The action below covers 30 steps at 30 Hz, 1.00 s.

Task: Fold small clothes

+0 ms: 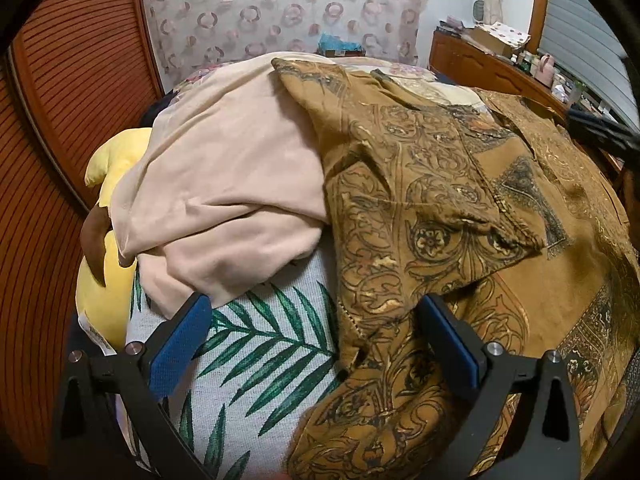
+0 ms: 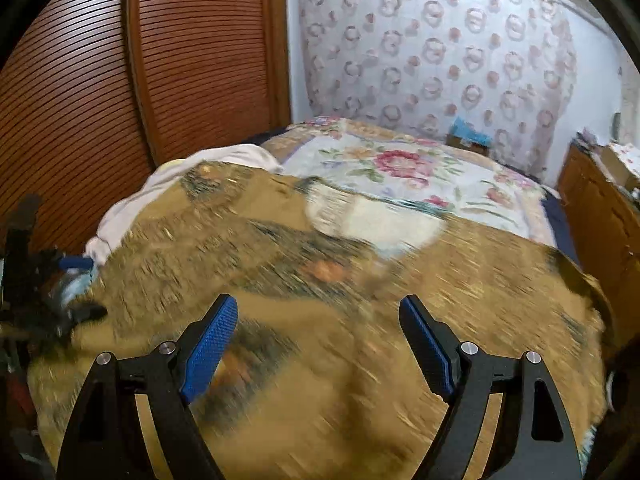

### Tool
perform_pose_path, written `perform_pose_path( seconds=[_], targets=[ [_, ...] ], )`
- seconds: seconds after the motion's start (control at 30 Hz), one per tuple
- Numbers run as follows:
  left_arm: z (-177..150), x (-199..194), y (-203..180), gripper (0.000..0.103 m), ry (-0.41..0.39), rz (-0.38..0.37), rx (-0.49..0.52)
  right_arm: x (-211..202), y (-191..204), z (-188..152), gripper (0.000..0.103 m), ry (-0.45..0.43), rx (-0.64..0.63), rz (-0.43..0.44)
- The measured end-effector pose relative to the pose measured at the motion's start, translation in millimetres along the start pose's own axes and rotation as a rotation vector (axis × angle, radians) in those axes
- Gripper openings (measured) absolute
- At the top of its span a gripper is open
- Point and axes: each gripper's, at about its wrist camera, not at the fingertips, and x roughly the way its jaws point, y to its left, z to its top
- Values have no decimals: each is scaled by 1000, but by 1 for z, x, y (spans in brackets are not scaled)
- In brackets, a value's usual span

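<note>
Brown patterned shirt (image 1: 460,208) is sprawling across the bed (image 2: 400,168), motion-blurred in the right wrist view. Left gripper (image 1: 316,332) is hanging released over its lower-centre hem; right gripper (image 2: 320,332) is gaping, empty, above it.

The bed (image 2: 460,200) wears a floral quilt (image 2: 384,168). Spread over its near part lies a brown patterned shirt (image 1: 440,208), beside a pale pink garment (image 1: 224,184), a leaf-print cloth (image 1: 256,344) and a yellow plush toy (image 1: 104,296) at the left edge.
</note>
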Motion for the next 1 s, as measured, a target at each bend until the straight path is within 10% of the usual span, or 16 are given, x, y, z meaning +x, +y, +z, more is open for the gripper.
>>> perform_pose_path(
  seconds=[0.5, 1.0],
  targets=[
    [24, -61, -8, 103, -256, -28, -28, -100, -187, -138, 83, 39, 302, -346],
    [61, -13, -147, 103, -172, -170, 176, -66, -270, -127, 72, 80, 618, -178]
  ],
)
